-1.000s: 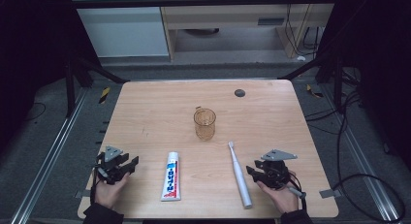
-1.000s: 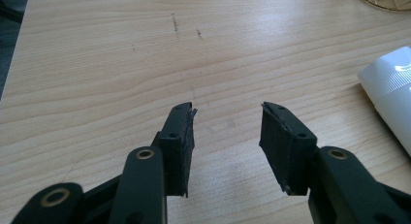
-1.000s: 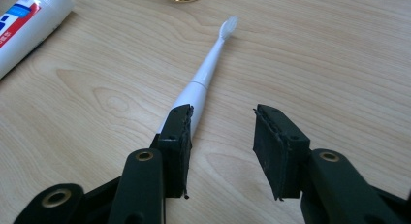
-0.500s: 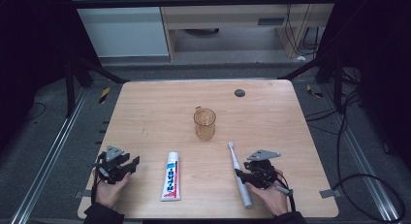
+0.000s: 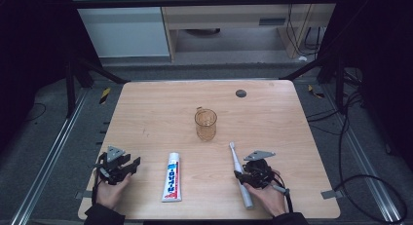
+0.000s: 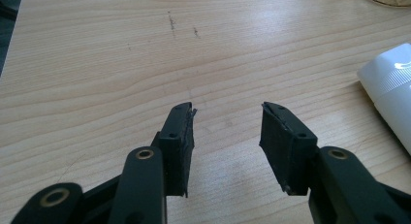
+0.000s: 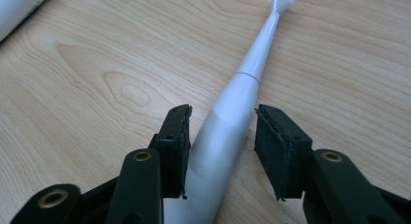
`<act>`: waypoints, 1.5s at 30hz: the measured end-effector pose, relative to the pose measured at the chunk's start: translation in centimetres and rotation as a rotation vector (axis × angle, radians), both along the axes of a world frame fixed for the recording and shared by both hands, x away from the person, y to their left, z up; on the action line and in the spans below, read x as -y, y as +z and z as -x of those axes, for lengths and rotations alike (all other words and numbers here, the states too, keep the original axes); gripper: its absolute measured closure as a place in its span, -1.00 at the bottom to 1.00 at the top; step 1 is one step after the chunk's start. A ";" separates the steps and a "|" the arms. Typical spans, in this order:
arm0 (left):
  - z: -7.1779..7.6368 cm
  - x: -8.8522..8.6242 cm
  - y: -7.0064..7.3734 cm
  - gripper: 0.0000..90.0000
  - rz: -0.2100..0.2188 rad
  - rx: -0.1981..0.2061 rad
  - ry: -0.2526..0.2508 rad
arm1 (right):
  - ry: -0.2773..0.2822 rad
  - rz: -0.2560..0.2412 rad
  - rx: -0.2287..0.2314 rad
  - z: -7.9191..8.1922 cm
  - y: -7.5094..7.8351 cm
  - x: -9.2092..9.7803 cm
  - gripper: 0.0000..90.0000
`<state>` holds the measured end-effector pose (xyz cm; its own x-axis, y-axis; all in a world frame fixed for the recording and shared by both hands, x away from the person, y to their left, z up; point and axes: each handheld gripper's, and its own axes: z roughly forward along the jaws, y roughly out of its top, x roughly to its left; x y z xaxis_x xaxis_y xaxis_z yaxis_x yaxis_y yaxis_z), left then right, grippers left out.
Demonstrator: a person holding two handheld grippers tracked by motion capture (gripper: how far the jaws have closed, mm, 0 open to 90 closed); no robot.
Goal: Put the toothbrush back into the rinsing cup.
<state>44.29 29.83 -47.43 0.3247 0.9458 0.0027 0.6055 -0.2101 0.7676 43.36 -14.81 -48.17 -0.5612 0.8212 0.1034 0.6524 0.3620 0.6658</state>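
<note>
A white electric toothbrush (image 5: 240, 175) (image 7: 228, 122) lies flat on the wooden table (image 5: 160, 113), head pointing away. My right gripper (image 5: 239, 175) (image 7: 222, 126) is open, and its jaws stand on either side of the toothbrush handle without squeezing it. A tube of toothpaste (image 5: 171, 177) lies at front centre, its white cap (image 6: 390, 83) at the right edge of the left gripper view. My left gripper (image 5: 135, 163) (image 6: 228, 118) rests open over bare wood left of the tube. An amber glass cup (image 5: 205, 124) stands upright mid-table.
A small dark round spot (image 5: 240, 93) marks the table's far right part. Metal frame rails and cables run along both sides of the table on the grey floor. Wide bare wood lies between the cup and the far edge.
My right gripper has slid left from the table's right front until its jaws straddle the toothbrush handle. The left gripper has stayed where it was.
</note>
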 end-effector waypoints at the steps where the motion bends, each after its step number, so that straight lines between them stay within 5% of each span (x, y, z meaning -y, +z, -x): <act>1: 0.0 0.0 0.0 0.21 0.003 0.000 0.001 | 0.001 -0.002 -0.004 0.0 0.0 0.0 0.32; 22: 0.0 0.0 0.0 0.22 0.002 0.000 -0.002 | 0.001 0.028 -0.017 -0.2 -0.1 0.0 0.46; 28: 0.0 -0.1 0.0 0.20 0.000 -0.002 0.000 | 0.024 0.019 -0.014 0.0 0.6 -0.2 0.15; 34: -0.1 -0.2 -0.1 0.20 -0.002 -0.006 0.001 | 0.039 0.082 -0.019 -1.0 2.6 -0.2 0.03; 45: -0.2 -0.2 -0.2 0.20 -0.012 -0.009 -0.001 | 0.063 0.122 -0.083 -2.1 2.3 -1.3 0.17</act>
<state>44.50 30.00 -47.58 0.3254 0.9455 0.0108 0.6122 -0.2194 0.7596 45.50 -13.50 -45.92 -0.6055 0.7941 0.0533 0.6771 0.4788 0.5588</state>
